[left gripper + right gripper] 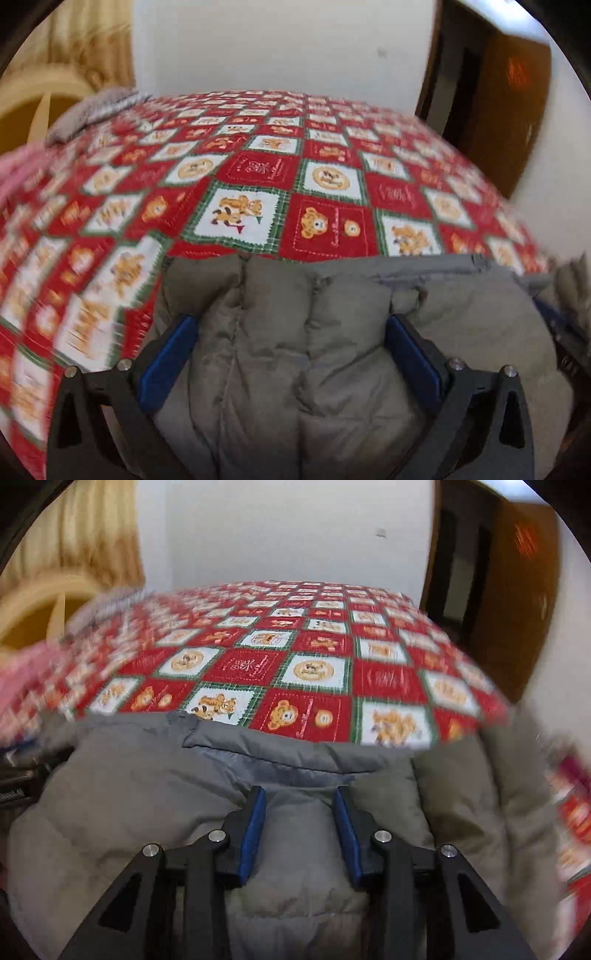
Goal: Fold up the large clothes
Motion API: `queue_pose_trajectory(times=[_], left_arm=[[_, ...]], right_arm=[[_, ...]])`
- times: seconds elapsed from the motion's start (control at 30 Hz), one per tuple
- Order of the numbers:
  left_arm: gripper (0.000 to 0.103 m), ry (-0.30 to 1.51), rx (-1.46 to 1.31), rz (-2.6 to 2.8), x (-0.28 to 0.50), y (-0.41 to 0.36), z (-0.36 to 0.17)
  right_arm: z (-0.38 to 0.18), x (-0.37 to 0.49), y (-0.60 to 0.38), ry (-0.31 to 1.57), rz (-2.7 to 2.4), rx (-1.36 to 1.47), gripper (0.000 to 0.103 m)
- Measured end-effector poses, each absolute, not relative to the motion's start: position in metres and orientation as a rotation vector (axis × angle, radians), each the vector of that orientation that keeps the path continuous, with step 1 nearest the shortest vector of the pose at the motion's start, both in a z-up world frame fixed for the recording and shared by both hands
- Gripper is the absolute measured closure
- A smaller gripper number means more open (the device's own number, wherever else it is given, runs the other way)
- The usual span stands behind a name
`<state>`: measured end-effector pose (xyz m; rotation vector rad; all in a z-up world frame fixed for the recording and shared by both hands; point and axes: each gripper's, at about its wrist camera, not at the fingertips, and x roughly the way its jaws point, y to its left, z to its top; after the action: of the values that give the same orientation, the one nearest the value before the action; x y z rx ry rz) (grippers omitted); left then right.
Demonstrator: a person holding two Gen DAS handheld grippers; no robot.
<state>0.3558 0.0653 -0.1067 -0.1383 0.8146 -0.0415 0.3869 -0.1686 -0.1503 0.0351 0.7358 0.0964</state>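
A grey-olive puffer jacket (295, 332) lies bunched at the near edge of a bed with a red, white and green teddy-bear quilt (258, 177). My left gripper (291, 325) is open wide, its blue pads on either side of a puffy section of the jacket. In the right wrist view the jacket (129, 794) fills the lower half, over the quilt (314, 657). My right gripper (299, 797) is partly closed with a fold of jacket between its blue pads; whether it pinches the fabric is unclear. The other gripper shows at the left edge (14, 775).
A white wall (277, 44) stands behind the bed. A brown door (509, 110) is at the right. A beige curtain and cream furniture (44, 85) are at the left, with a grey cloth (92, 110) and pink fabric (14, 166) on the bed's left side.
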Motion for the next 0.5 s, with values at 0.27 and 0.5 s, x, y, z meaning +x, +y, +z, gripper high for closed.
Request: queue_pose_trajectory(times=[0.27, 0.5], left_arm=[[0.000, 0.843, -0.196, -0.007, 0.374, 0.063, -0.127], [0.000, 0.843, -0.216, -0.001, 0.372, 0.070, -0.131]], right_arm=[[-0.161, 0.399, -0.191, 0.742, 0.147, 0.210, 0.065], [-0.145, 0.392, -0.205, 0.740, 0.051, 0.198, 0.065]])
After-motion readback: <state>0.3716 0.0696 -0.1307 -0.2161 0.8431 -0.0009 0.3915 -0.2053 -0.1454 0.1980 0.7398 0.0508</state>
